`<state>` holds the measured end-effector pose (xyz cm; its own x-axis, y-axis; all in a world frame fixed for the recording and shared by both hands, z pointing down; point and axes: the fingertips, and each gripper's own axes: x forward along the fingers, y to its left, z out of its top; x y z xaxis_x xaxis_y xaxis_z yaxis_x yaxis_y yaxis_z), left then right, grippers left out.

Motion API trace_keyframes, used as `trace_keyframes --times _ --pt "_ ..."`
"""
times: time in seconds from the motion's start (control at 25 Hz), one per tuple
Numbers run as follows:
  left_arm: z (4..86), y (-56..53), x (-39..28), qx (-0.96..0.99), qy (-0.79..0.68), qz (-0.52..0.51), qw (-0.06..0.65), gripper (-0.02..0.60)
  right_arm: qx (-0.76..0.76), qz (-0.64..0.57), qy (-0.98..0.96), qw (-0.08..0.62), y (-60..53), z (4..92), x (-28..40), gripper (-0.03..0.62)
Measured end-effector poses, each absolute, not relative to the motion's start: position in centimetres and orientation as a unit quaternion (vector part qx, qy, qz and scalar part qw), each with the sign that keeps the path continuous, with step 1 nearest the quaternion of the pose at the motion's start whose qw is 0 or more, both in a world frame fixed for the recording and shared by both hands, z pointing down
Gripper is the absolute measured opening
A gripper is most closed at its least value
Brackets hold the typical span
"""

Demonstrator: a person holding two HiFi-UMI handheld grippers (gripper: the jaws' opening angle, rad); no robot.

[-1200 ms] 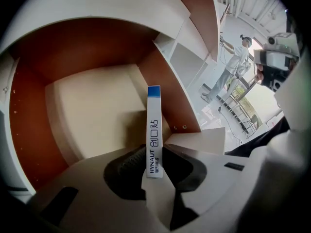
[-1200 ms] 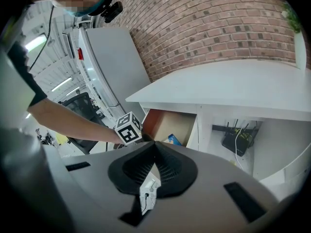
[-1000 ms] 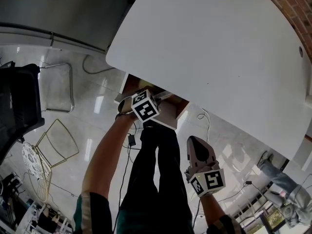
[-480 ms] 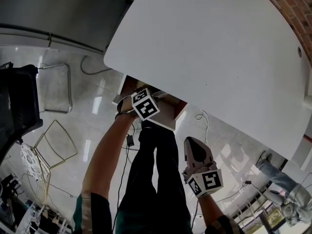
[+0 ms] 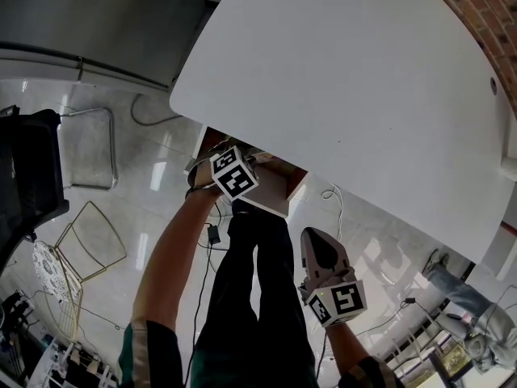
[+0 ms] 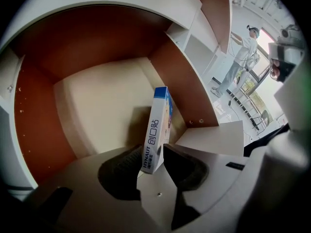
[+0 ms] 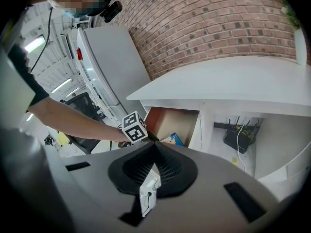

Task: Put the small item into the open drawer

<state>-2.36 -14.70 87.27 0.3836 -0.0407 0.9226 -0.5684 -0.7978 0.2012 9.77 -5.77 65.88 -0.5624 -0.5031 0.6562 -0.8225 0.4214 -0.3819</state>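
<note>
A small white and blue box (image 6: 158,125) stands upright inside the open drawer (image 6: 97,110), whose walls are red-brown and floor beige. My left gripper (image 6: 155,161) reaches into that drawer. Its jaws are opening, and the box's lower end sits between the pads with a slight gap on the right side. In the head view the left gripper's marker cube (image 5: 234,175) is at the drawer (image 5: 275,188) under the white table (image 5: 363,79). My right gripper (image 5: 313,237) hangs lower, away from the drawer, shut with nothing in it. From the right gripper view the box (image 7: 174,140) shows in the drawer (image 7: 170,123).
The person's legs (image 5: 258,297) stand just in front of the drawer. A black chair (image 5: 32,176) and a wire rack (image 5: 89,241) are on the floor at left. A router with cables (image 7: 238,135) sits under the table, right of the drawer. A brick wall (image 7: 218,23) is behind.
My left gripper has shifted slightly up and left, further over the drawer. The right gripper has drifted a little to the left.
</note>
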Motion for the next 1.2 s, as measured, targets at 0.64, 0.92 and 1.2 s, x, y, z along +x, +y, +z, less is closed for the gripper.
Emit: trace_keyframes --times 0.64,0.92,1.2 --pt "88.2 -15.8 -4.8 0.750 -0.239 0.574 0.226 0.130 0.410 0.352 -0.810 0.226 -5.7 65.8 9.3 0.023" --pt "85.9 -16.1 -4.7 0.770 -0.252 0.547 0.210 0.107 0.416 0.345 -0.813 0.218 -6.0 65.5 8.9 0.023" --pt "81.9 -14.1 -4.6 0.789 -0.261 0.516 0.209 0.015 0.427 0.344 -0.806 0.224 -6.4 65.2 8.3 0.023"
